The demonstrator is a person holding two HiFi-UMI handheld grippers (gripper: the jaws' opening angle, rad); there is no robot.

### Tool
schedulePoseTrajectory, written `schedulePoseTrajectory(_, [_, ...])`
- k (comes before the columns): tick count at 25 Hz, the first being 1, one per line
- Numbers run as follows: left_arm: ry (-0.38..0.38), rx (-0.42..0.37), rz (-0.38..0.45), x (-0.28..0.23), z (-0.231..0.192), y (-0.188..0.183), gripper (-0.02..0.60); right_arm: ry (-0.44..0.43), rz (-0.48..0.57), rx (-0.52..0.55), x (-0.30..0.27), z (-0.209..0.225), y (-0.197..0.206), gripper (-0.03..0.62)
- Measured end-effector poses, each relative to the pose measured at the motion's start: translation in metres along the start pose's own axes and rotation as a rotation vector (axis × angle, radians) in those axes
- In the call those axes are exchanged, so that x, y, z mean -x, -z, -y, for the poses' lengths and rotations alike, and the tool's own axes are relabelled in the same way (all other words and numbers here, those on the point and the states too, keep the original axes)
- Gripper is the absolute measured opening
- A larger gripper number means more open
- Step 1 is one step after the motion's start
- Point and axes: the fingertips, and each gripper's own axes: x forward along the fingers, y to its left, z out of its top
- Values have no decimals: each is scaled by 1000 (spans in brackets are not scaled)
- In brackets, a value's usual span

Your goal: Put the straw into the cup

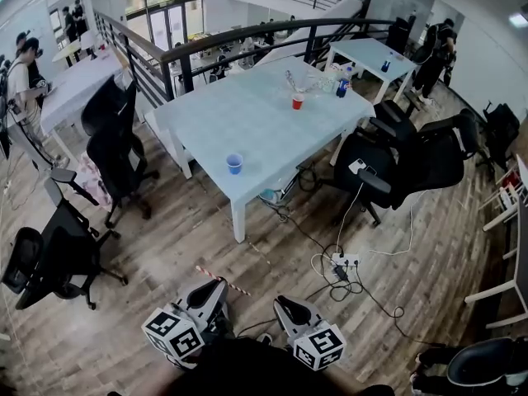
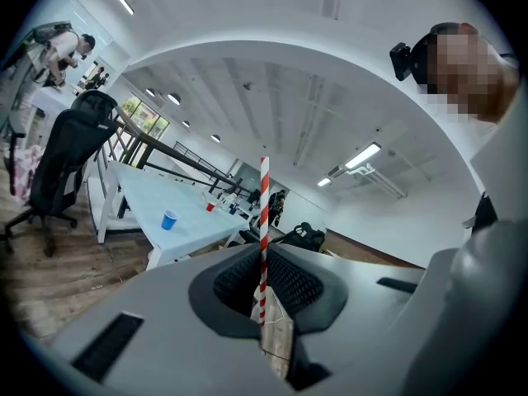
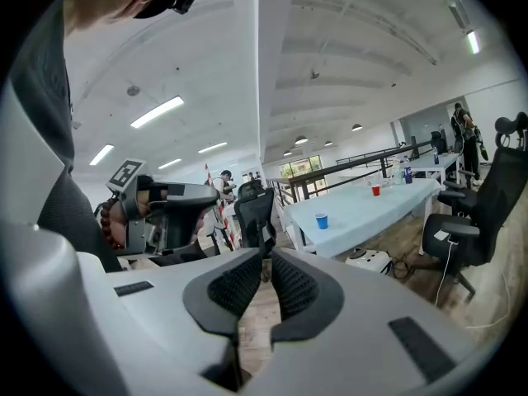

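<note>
Straw gripped, cup not yet reached.

My left gripper (image 1: pixel 216 285) is clamped on the red-and-white straw (image 1: pixel 238 288), which pokes out past its jaws over the wooden floor (image 1: pixel 181 246). My right gripper (image 1: pixel 285 304) has its jaws together on nothing. I judge only the pick-up done: the straw is well apart from the pale table (image 1: pixel 272 139), where a blue cup (image 1: pixel 234 163) stands near the front edge and a red cup (image 1: pixel 298 101) farther back. Black office chairs (image 1: pixel 412 163) surround it, with a railing (image 1: pixel 247 35) beyond.
</note>
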Motion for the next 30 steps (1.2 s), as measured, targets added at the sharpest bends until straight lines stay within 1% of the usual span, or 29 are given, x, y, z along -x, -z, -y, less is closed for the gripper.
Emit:
schedulePoseTrajectory(8, [16,0,9,-13,-58,-49,37,69,1,-19,-63,9,-28,60])
schedulePoseTrajectory(17, [20,12,21,-10,-127,-98,37,90,-16,-25,-141,0,-54,60])
schedulePoseTrajectory(25, [39,41,10,-4,-192,-119,37,81,-51,21,-205,-25,-64,60])
schedulePoseTrajectory(30, [57,57,5,-4,-220,-131,37,117,-71,21,-226,-27,-70,60])
